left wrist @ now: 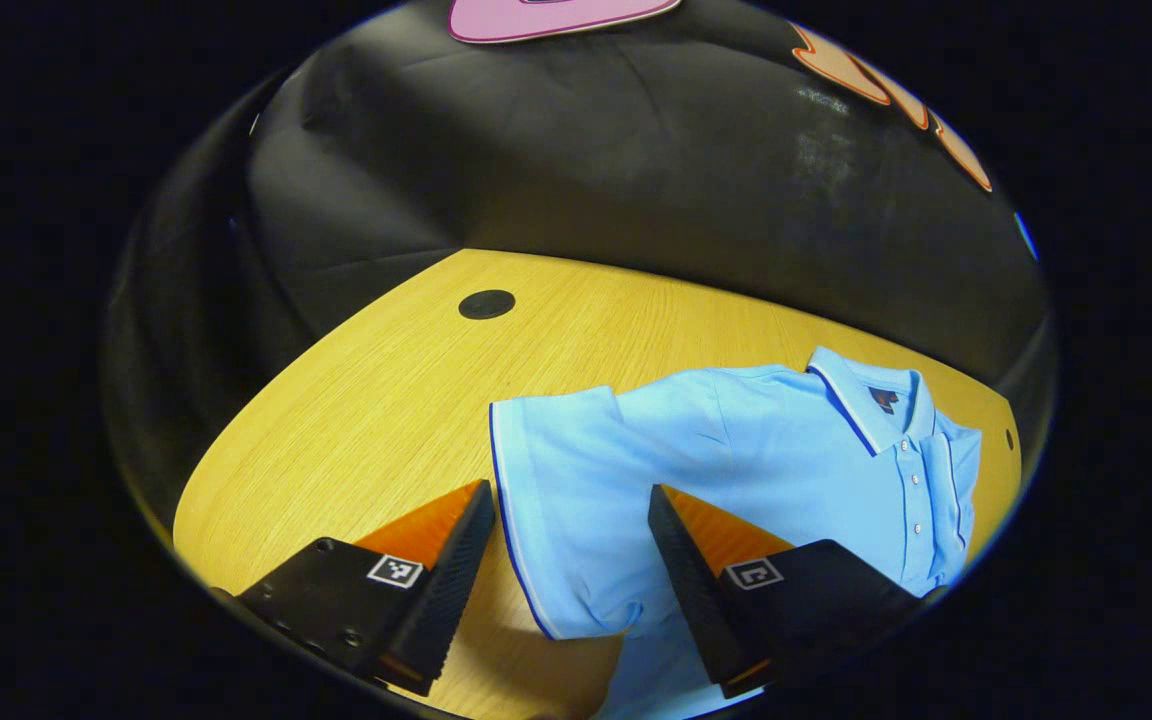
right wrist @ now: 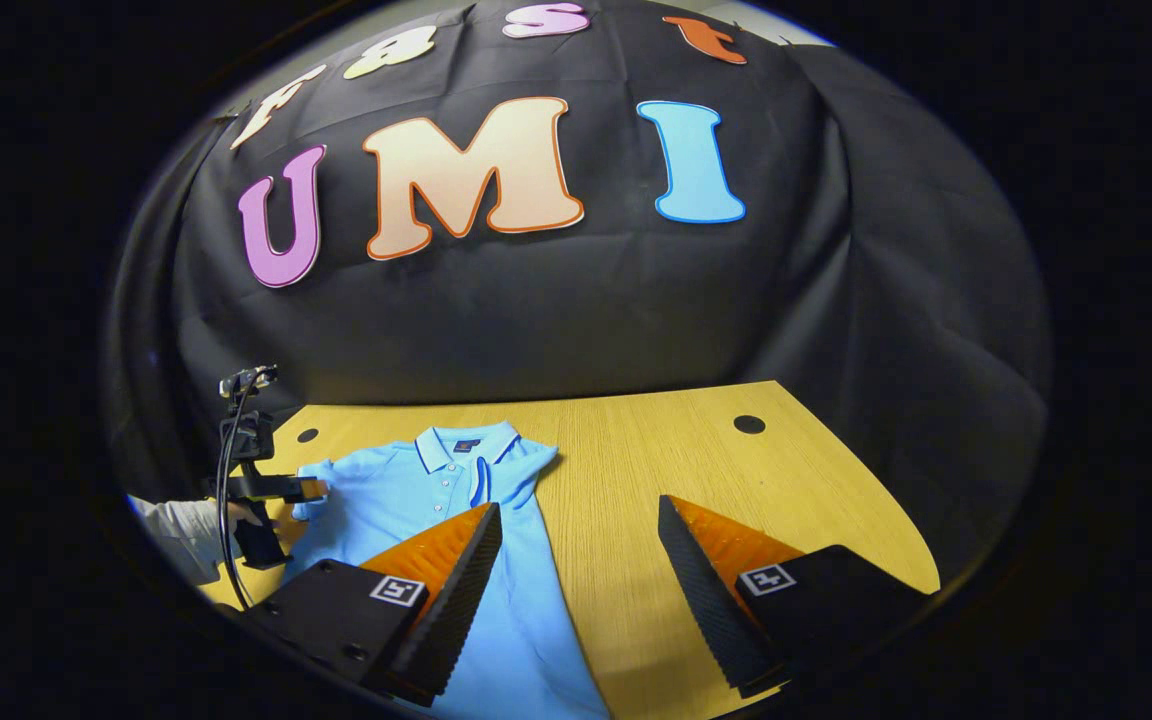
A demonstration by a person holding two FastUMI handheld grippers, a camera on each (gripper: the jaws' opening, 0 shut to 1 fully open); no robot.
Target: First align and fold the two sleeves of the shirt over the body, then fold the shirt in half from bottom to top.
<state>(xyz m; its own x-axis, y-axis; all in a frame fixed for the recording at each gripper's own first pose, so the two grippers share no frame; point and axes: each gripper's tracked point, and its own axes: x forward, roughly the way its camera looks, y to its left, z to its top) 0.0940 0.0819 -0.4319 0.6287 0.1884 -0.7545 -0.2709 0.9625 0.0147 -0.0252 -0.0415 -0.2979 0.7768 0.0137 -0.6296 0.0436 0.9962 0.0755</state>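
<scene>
Left gripper view puts us right on top of the action: the left gripper (left wrist: pixel 571 540) hangs with its fingers spread wide and empty, and the sleeve (left wrist: pixel 561 500) of the blue shirt (left wrist: pixel 786 470) lies straight ahead between them, hem edge nearest. Beyond it the shirt stretches away rightward across the wooden table (left wrist: pixel 386 400), collar (left wrist: pixel 861 400) at the far end. Over in the right gripper view, the right gripper (right wrist: pixel 581 555) is parted too, holding nothing, with the shirt off to its left. So the left gripper looks nearer for the coming sleeve fold. Farther back, a black cloth wall (left wrist: pixel 586 150).
</scene>
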